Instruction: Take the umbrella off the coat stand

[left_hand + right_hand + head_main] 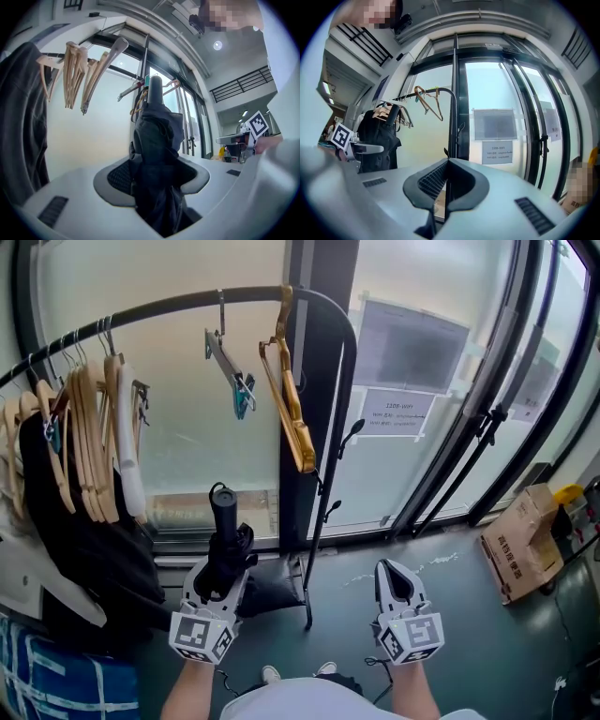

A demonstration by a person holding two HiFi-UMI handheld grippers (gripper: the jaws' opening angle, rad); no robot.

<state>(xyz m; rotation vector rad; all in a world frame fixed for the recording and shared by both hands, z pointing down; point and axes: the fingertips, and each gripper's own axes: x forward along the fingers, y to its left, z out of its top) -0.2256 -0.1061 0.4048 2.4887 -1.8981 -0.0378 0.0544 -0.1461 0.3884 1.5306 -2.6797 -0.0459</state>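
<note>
While the left gripper pinches the folded umbrella about its canopy, handle upward, the item sits lower centre-left, apart from the stand; judged unhooked. Right gripper, lower right: jaws pressed together, empty, standing clear of the carry.

"1108-WIFI" on window notice

Dark floor with a cardboard box at right; black coat stand with wooden hangers.
</note>
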